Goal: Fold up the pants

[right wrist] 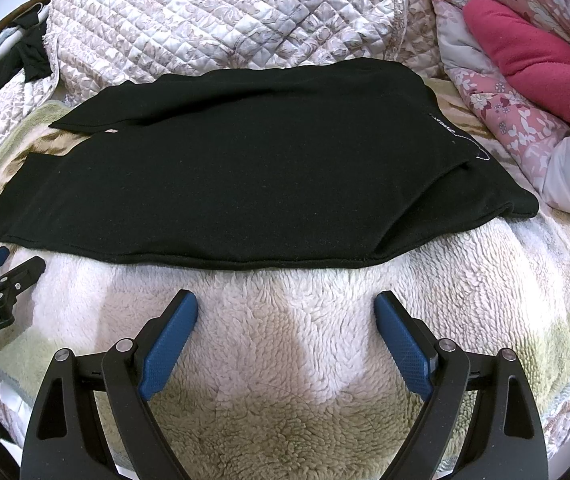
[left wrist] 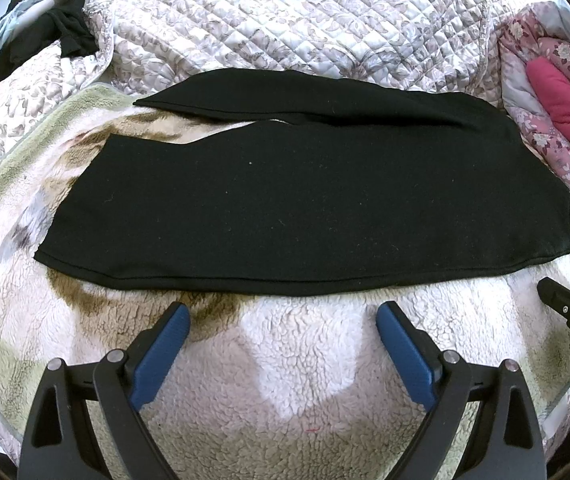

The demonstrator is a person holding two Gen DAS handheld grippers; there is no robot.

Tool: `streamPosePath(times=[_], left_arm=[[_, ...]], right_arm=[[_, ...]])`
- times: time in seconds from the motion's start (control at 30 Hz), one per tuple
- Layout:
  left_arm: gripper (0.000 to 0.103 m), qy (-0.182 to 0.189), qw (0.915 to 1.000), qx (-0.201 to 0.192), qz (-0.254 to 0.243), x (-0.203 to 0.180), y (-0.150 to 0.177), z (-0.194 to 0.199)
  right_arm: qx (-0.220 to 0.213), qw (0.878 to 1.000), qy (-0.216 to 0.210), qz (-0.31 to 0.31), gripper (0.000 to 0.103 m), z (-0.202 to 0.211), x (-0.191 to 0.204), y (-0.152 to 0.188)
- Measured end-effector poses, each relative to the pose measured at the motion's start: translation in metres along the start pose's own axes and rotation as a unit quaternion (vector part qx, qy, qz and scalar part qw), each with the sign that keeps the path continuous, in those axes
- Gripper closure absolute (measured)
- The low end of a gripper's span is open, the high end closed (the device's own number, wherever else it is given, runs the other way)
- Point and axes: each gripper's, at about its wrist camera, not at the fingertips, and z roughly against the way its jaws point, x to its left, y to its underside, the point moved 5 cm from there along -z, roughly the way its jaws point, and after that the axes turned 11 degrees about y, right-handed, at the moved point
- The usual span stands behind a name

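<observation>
Black pants (left wrist: 305, 200) lie flat across a fluffy blanket, legs pointing left and waist at the right; they also show in the right wrist view (right wrist: 245, 176). One leg lies mostly over the other, with the far leg peeking out behind. My left gripper (left wrist: 283, 320) is open and empty, just short of the pants' near edge. My right gripper (right wrist: 285, 310) is open and empty, also just short of the near edge, toward the waist end. Each gripper shows at the edge of the other's view: the right one (left wrist: 569, 292), the left one (right wrist: 9, 268).
A fluffy cream and green blanket (left wrist: 305, 380) covers the bed under the pants. A quilted floral bedspread (left wrist: 285, 20) lies behind. A pink floral quilt with a pink lining (right wrist: 525, 52) is bunched at the right. Dark clothes (left wrist: 57, 32) are piled at the far left.
</observation>
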Motion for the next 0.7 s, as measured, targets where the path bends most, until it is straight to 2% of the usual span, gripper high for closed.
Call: streamPosePath(times=[0.7], left_arm=[[0.006,0.0,1.0,0.0,0.0,-0.0005,-0.0003,-0.0004]], right_arm=[[0.003,1.0,0.001,0.001,0.013,-0.0006,0.0004,-0.0013]])
